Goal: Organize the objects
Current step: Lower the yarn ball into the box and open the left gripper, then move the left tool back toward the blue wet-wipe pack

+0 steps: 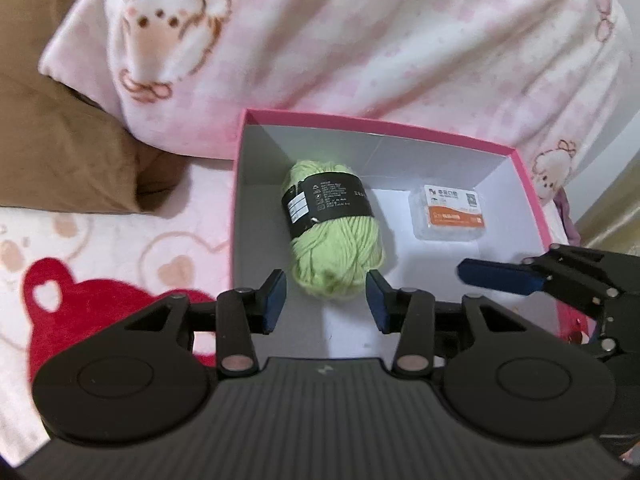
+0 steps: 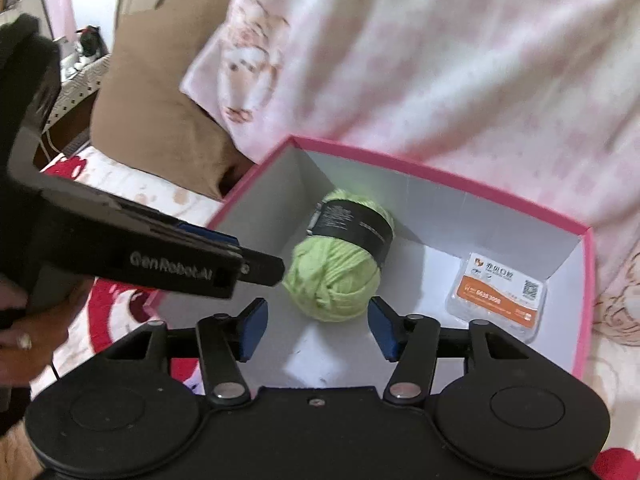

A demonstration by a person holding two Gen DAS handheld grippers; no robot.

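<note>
A pink-rimmed box (image 1: pixel 380 126) with a white inside sits on a bed. In it lies a ball of light green yarn (image 1: pixel 336 240) with a black label band, and to its right a small clear case (image 1: pixel 450 212) with an orange label. My left gripper (image 1: pixel 326 302) hovers just above the near end of the yarn, open, its pads off the wool. My right gripper (image 2: pixel 318 322) is open too, over the box floor in front of the yarn (image 2: pixel 336 276), with the case (image 2: pixel 498 300) to its right. One right finger (image 1: pixel 496 280) reaches in over the box's right side.
A pink-and-white fleece blanket (image 1: pixel 380 40) with cartoon prints is bunched behind the box. A brown pillow (image 1: pixel 60 152) lies at the left. The sheet carries a red bear shape (image 1: pixel 92 312). A hand (image 2: pixel 28 332) grips the left tool at the left edge.
</note>
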